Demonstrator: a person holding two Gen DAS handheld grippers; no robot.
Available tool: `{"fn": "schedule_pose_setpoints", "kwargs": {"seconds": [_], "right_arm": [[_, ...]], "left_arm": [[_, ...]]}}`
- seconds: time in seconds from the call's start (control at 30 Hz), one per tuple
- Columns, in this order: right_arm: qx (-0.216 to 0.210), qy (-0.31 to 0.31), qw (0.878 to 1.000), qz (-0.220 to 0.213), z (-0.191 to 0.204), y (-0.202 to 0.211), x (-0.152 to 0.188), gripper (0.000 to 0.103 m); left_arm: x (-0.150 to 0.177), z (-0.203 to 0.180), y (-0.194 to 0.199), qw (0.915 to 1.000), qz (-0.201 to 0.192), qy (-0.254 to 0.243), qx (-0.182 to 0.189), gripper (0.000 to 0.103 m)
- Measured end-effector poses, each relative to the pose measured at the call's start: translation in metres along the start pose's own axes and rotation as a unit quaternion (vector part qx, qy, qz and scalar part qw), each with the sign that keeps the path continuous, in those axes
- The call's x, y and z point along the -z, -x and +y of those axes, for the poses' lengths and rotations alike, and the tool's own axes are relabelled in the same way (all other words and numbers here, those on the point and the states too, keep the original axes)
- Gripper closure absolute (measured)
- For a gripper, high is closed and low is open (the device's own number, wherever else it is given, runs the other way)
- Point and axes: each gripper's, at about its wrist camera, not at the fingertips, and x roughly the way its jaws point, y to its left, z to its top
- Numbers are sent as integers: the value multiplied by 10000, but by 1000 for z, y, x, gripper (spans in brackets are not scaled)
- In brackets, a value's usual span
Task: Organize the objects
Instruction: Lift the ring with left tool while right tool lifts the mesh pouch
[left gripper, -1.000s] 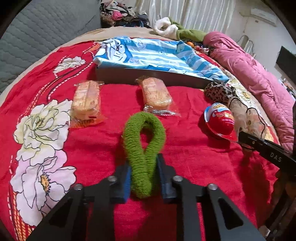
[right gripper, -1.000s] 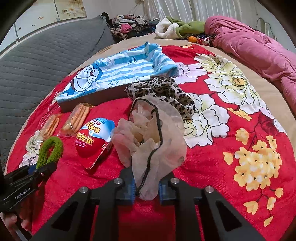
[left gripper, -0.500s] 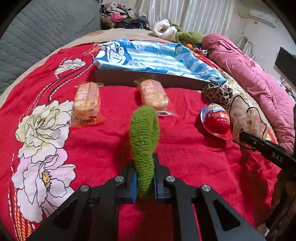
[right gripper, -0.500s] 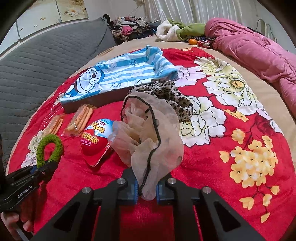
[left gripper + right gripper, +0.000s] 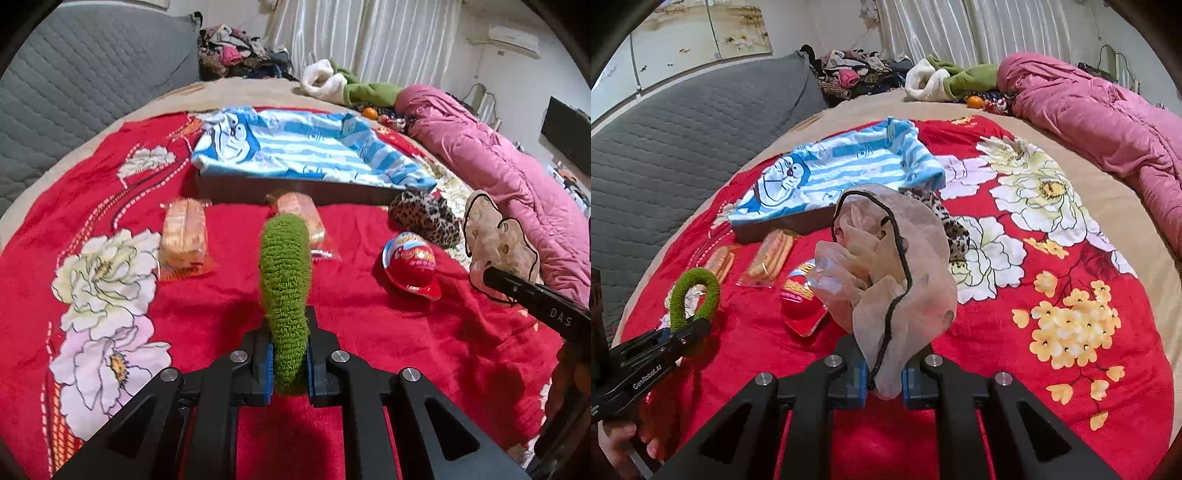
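My left gripper (image 5: 289,365) is shut on a green fuzzy scrunchie (image 5: 284,273), which stands edge-on above the red floral blanket (image 5: 221,302). My right gripper (image 5: 884,380) is shut on a sheer beige scrunchie with a black cord (image 5: 905,266), also held off the blanket. On the blanket lie two biscuit packs (image 5: 184,236) (image 5: 303,214), a red egg-shaped toy pack (image 5: 410,264) and a leopard-print scrunchie (image 5: 424,218). Behind them stands a dark box (image 5: 295,190) lined with a blue striped cartoon cloth (image 5: 295,147). In the right wrist view the left gripper (image 5: 690,330) appears at far left.
A pink duvet (image 5: 498,166) lies along the right side of the bed. A grey quilted panel (image 5: 74,74) rises at the left, with a pile of clothes (image 5: 236,55) behind the bed. A hand (image 5: 617,443) grips the left tool's handle.
Both grippers have closed fully on their scrunchies and lifted them. The green loop, flat and open before, is now pinched and upright. The beige scrunchie hangs higher over the egg pack.
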Motion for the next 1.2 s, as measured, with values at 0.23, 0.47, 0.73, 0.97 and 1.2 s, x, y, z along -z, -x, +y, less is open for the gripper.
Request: {"fn": "schedule_pose_setpoints", "kwargs": {"seconds": [0.23,0.47,0.73,0.97,1.2], "right_arm": [[-13,125,9998,-120,11,11,-7,90],[-44,226,9995,-225,25,18,-13,90],[-95,367,9986,-378,42,28,-29,90],[-121,424,9975,-548,55,35,-48,90],[-144,533,9961,-688,70,40,-70,90]], "left_arm": [[-12,1,19,9998,-180,61,-22,90],[-27,-2,30,9996,-287,6,-80,90],[-50,-10,39,9989,-452,-51,-76,90],[-71,-16,43,9983,-563,-111,-67,90],[-95,-21,48,9973,-699,-182,-86,90]]}}
